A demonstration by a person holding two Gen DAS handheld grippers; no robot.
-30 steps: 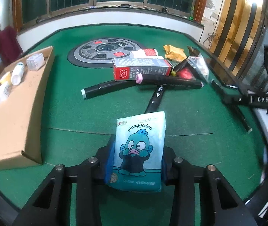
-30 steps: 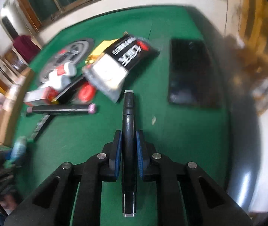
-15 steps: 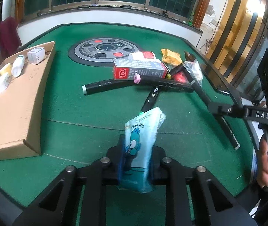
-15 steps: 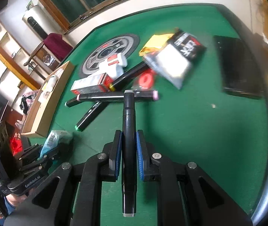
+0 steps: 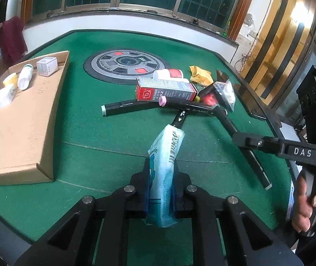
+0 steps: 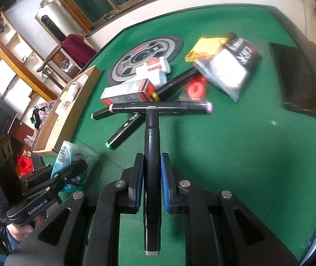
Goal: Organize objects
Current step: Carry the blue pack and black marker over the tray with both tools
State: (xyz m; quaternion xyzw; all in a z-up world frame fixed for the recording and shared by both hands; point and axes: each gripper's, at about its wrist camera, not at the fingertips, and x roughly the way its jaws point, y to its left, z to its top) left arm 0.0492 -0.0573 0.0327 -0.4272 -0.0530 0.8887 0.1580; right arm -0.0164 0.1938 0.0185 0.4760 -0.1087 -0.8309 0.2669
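Note:
My left gripper (image 5: 160,190) is shut on a light blue tissue pack (image 5: 163,168) with a cartoon print, held edge-on above the green table. It also shows in the right wrist view (image 6: 73,161). My right gripper (image 6: 152,177) is shut on a black marker (image 6: 151,155) that points forward; the marker also shows in the left wrist view (image 5: 242,144). A pile lies mid-table: several black markers (image 5: 124,107), a red and grey box (image 5: 164,92), a white bottle (image 5: 169,74), a yellow packet (image 5: 200,75), a black and white pouch (image 6: 229,66).
An open cardboard tray (image 5: 20,119) sits at the table's left with a white bottle (image 5: 26,76) and small boxes (image 5: 47,66) at its far end. A round grey panel (image 5: 124,65) is set in the felt. A flat black case (image 6: 295,77) lies near the right edge.
The tissue pack has turned from face-on to edge-on in my left gripper. My right gripper has swung left with its marker, toward the pile and the left gripper.

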